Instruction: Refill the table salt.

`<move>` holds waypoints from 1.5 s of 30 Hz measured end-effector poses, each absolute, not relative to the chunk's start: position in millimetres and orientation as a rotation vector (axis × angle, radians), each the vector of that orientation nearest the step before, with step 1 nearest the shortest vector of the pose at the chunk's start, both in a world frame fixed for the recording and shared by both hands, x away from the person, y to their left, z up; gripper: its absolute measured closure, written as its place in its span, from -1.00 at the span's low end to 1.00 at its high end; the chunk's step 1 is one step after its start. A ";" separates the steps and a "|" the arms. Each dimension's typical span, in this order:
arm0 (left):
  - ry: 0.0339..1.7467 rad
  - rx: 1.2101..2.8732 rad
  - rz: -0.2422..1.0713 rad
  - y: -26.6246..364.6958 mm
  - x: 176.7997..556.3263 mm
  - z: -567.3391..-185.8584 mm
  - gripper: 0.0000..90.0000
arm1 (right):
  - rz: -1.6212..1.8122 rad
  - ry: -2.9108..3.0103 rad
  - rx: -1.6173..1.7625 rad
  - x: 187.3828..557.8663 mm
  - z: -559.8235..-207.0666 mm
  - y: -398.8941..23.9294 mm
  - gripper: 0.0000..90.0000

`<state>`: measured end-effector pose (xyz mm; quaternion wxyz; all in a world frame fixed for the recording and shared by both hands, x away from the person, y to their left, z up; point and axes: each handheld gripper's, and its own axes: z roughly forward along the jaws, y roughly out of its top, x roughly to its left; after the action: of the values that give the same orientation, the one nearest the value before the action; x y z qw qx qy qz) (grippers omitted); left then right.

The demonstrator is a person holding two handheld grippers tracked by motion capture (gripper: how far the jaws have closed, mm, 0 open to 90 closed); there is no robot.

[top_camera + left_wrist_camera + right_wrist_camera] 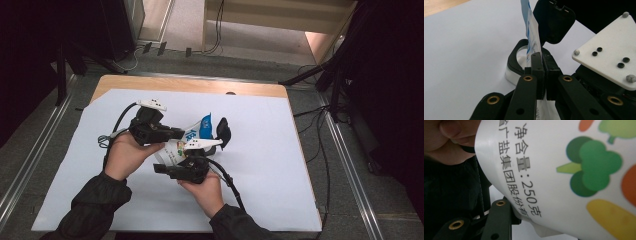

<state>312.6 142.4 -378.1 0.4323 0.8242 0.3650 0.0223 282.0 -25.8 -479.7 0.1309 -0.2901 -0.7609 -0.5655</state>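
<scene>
- While both hands hover mid-table (280, 165), the left gripper (541, 60) pinches the bag's (532, 37) top edge tight.
- Right gripper (172, 169) clamps the bag's lower part, above a black-lidded jar (517, 58).

Table sheet (260, 150) evenly bright, surroundings dim; soft shadows; printed bag (574, 182) close-up slightly blurred

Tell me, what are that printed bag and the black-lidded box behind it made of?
The bag looks like glossy plastic film: smooth, sheened, it curves softly and pinches flat between the left gripper pads. The box seems hard plastic, with a matte black rim and hinged lid over a clear-looking body, though that part is uncertain.
</scene>
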 end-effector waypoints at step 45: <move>0.900 2.049 0.051 141.4 314.4 -379.3 0.99 | -1.631 -2.189 -0.861 284.2 -478.7 -28.5 0.48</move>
<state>314.4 141.4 -379.3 0.4366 0.8236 0.3616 0.0204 284.2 -28.5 -478.7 0.1389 -0.2980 -0.7573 -0.5642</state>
